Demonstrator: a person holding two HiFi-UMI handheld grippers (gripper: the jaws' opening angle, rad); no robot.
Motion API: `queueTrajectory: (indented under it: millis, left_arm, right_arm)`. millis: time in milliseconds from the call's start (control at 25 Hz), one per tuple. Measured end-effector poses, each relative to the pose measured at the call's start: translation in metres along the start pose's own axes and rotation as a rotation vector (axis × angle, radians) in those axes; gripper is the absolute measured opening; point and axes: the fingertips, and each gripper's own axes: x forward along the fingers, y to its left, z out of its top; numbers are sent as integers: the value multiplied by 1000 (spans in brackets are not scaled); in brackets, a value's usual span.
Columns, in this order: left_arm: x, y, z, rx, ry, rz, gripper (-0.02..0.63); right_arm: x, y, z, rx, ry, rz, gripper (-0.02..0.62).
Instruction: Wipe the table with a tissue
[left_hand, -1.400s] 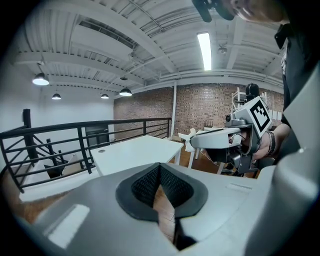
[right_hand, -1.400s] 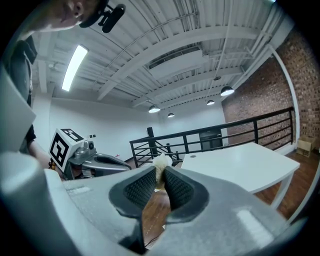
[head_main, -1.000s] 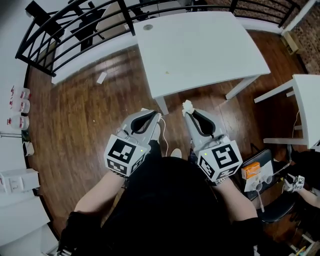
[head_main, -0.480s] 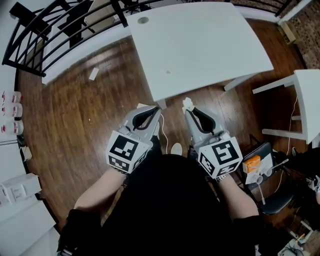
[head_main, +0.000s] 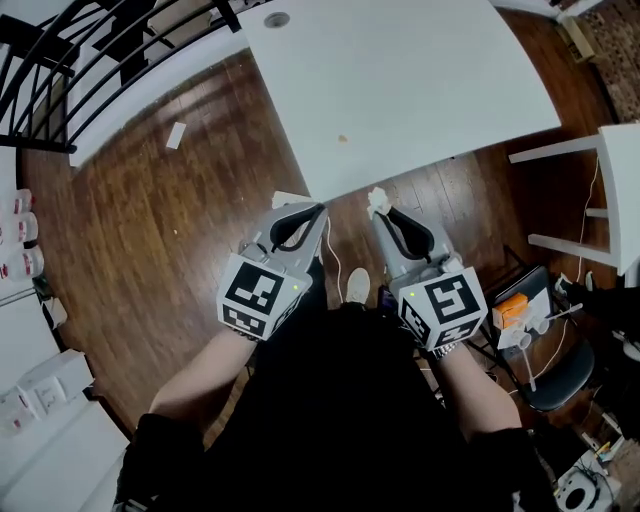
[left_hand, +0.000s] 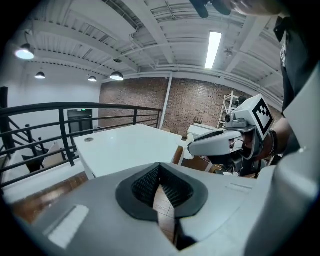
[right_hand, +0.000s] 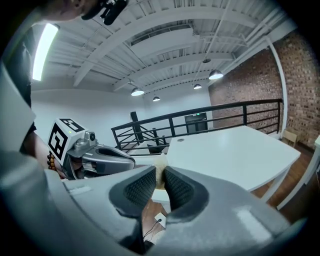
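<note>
A white table (head_main: 400, 80) stands ahead of me on the wooden floor, with a small brownish spot (head_main: 343, 139) near its front edge. My right gripper (head_main: 378, 205) is shut on a crumpled white tissue (head_main: 376, 200), held just short of the table's front edge. The tissue (right_hand: 160, 170) pokes up between the right gripper's pads. My left gripper (head_main: 318, 212) is shut with nothing in it, level with the right one, near the table's front corner. The table (left_hand: 125, 147) fills the middle of the left gripper view, with the right gripper (left_hand: 187, 148) beside it.
A black railing (head_main: 110, 60) runs along the far left. A second white table (head_main: 625, 200) stands at the right. A chair with an orange box (head_main: 508, 312) sits at my right. A scrap of paper (head_main: 174, 135) lies on the floor. White bottles (head_main: 18, 235) line the left wall.
I have stepped closer to the table: it has grown larger and slid toward me. Both grippers keep their pose, the tissue still held in the right one.
</note>
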Motion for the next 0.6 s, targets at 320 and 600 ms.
queueTrajectory:
  millis: [320, 600]
  left_arm:
    - [28, 34, -17, -5, 52, -41, 14]
    - [46, 55, -34, -5, 106, -99, 14]
  right_arm:
    - [43, -13, -18, 41, 64, -44, 40]
    - [75, -26, -31, 70, 104, -90, 40]
